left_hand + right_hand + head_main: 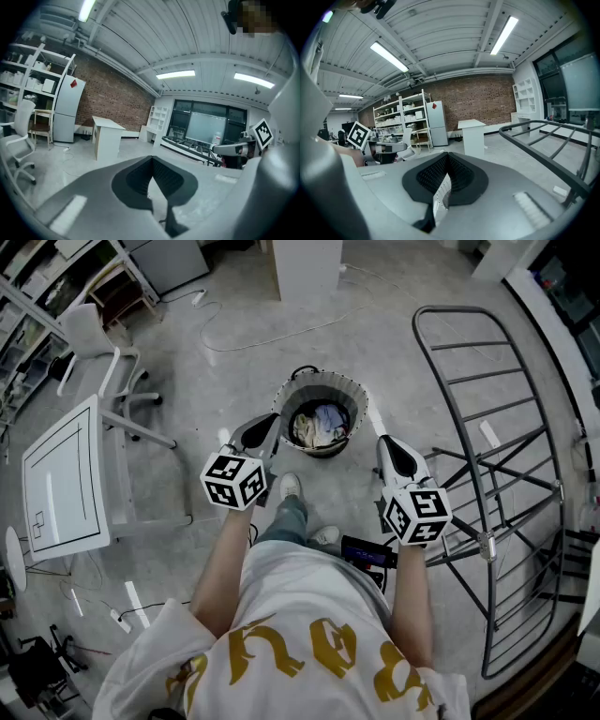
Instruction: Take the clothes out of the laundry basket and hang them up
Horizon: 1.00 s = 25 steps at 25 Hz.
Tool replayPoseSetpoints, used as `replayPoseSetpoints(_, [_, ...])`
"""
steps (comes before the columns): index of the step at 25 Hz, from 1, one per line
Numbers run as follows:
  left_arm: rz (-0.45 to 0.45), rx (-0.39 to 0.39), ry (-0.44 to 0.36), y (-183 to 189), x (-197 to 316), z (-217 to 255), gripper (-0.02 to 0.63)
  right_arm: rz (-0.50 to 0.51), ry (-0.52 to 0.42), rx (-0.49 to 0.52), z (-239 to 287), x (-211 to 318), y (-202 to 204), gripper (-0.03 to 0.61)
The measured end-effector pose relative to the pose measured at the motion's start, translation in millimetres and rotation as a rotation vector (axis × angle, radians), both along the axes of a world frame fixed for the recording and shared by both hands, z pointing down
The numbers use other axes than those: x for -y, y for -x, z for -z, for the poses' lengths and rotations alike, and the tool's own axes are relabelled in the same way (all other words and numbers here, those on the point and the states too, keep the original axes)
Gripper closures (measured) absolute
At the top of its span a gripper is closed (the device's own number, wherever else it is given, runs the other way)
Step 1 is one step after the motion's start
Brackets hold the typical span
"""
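The round laundry basket (284, 399) stands on the floor just ahead of the person's feet, holding crumpled clothes (319, 426) in beige, white and blue. My left gripper (270, 425) hovers at the basket's left rim, jaws shut and empty. At the basket's right hangs my right gripper (385, 445), also shut with nothing in it. The grey wire drying rack (487, 427) stands to the right, bare. In the left gripper view my left gripper (152, 159) points level across the room; the right gripper view shows my right gripper (447, 157) likewise, with the rack (543, 136) at its right.
A white office chair (98, 362) and a white desk (61, 484) stand at the left. A white pedestal (307, 268) stands beyond the basket, with a cable (272, 334) trailing on the floor. Shelving and a fridge (436, 123) line the brick wall.
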<state>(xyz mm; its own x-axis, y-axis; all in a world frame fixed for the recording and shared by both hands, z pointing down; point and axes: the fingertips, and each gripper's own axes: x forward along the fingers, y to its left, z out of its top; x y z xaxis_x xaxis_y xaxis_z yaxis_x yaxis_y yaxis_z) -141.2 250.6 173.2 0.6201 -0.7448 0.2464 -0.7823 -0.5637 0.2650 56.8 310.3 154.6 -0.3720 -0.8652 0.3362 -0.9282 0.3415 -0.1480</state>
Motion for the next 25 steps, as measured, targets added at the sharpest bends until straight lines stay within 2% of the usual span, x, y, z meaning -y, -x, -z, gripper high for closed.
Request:
replayPoseSetpoints(6, [0.036, 0.018, -0.013, 5, 5, 2, 0.614, 0.011, 0.021, -0.008, -7, 4, 3, 0.555])
replayPoseSetpoints(11, [0.021, 0.043, -0.019, 1, 6, 1, 0.612, -0.035, 0.045, -0.002, -17, 4, -2, 0.554])
replayPoseSetpoints(12, [0.010, 0.045, -0.015, -1, 6, 0, 0.585, -0.037, 0.051, 0.003, -19, 4, -1, 0.507])
replayPoseSetpoints(13, [0.002, 0.045, -0.009, -4, 6, -1, 0.521, -0.034, 0.059, 0.005, -21, 3, -1, 0.435])
replayPoseSetpoints(14, [-0.004, 0.045, -0.001, -6, 6, -4, 0.474, -0.032, 0.064, 0.004, -24, 3, 0, 0.422])
replayPoseSetpoints(17, [-0.010, 0.064, 0.022, -13, 6, -12, 0.428, -0.034, 0.071, 0.010, -28, 4, -1, 0.420])
replayPoseSetpoints(25, [0.003, 0.086, 0.071, -11, 35, -35, 0.429, -0.044, 0.110, 0.006, -45, 28, 0, 0.419])
